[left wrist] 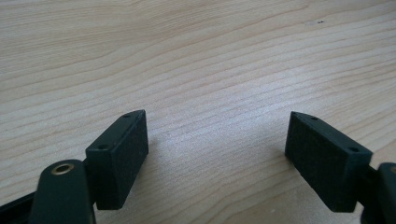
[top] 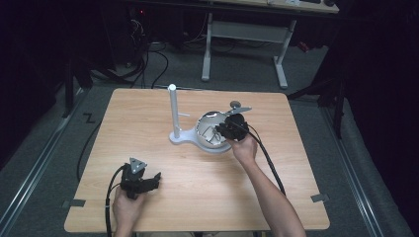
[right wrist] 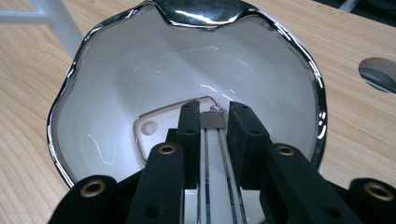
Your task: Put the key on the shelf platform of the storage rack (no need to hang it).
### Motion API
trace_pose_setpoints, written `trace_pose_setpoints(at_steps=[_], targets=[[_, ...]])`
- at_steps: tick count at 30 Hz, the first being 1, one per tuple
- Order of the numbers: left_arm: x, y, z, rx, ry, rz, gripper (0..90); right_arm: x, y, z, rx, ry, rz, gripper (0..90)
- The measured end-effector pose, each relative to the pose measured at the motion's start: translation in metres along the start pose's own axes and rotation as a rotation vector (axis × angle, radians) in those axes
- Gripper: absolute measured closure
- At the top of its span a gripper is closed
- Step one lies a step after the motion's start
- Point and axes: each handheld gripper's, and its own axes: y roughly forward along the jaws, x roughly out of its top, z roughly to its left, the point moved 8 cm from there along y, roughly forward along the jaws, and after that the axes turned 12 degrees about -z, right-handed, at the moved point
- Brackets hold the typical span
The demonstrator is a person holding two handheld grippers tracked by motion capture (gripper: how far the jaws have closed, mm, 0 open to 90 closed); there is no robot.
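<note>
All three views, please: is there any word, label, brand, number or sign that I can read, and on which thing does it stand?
None can be read. The bowl, the white stand, the table and both grippers, left gripper and right gripper, bear no legible text or mark.

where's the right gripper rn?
In the high view the right gripper is just right of table centre, reaching into the white bowl beside the white post, shut on a thin metal strip.
</note>
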Motion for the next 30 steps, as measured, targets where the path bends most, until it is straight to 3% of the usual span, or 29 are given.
trace_pose_setpoints(at_steps=[14,18,30], targets=[[0.000,0.000,0.000,0.000,-0.001,-0.001,21.7,-0.003,0.009,0.002,-0.010,0.008,0.025,75.2],[0.000,0.000,0.000,-0.001,-0.004,-0.002,21.7,-0.003,0.008,-0.001,-0.016,0.004,0.026,67.1],[0.000,0.000,0.000,0.000,-0.003,-0.002,21.7,0.006,-0.013,0.001,0.018,-0.009,-0.027,63.0]])
